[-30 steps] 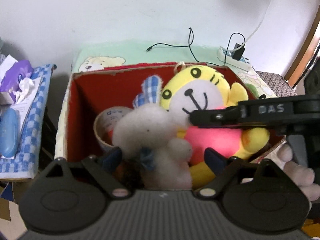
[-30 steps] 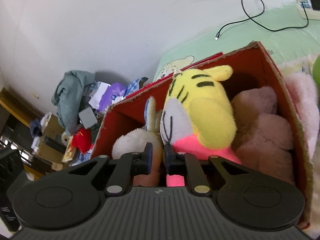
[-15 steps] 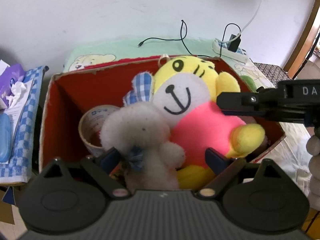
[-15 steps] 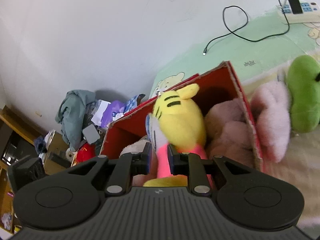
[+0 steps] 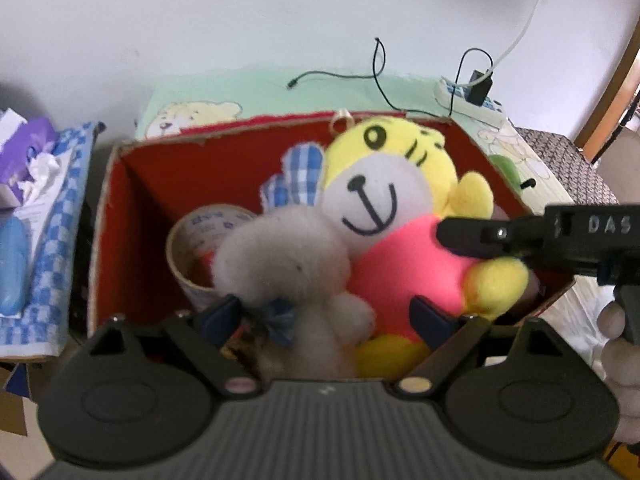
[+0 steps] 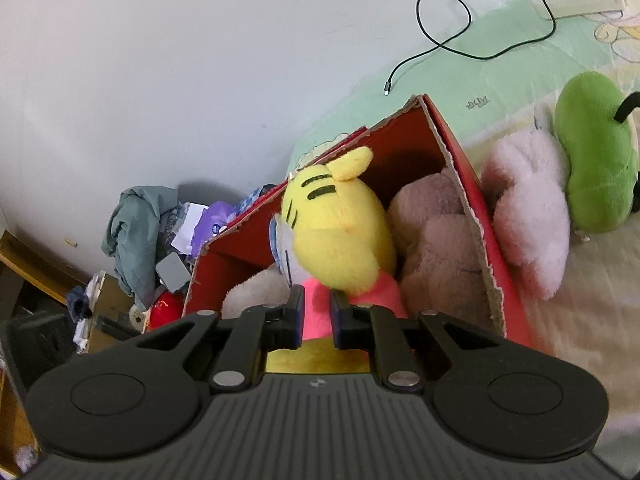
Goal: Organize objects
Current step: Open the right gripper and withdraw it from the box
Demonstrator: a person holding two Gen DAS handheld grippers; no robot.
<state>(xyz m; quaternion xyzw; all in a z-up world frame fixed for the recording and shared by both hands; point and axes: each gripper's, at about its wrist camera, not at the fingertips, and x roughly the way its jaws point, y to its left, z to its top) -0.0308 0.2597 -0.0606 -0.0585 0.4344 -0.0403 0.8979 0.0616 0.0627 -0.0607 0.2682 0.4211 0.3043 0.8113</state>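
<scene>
At the left of the red box (image 5: pixel 120 216), a paper cup (image 5: pixel 192 248) stands upright. The left tool (image 5: pixel 326 312) is spread around the white plush rabbit (image 5: pixel 288 268), which lies in the box against the cup; whether its pads press the fur I cannot tell. Beside the rabbit, the yellow tiger plush (image 5: pixel 400 216) leans on the back wall. The right tool (image 6: pixel 316 316) is pressed nearly together, pinching the tiger's pink shirt. To seat the tiger well, I would push it down toward the box floor before letting go, keeping the rabbit steadied so it does not topple. A pink plush (image 6: pixel 528 220) and a green plush (image 6: pixel 592 160) lie outside on the bed (image 6: pixel 592 320), to the right.
</scene>
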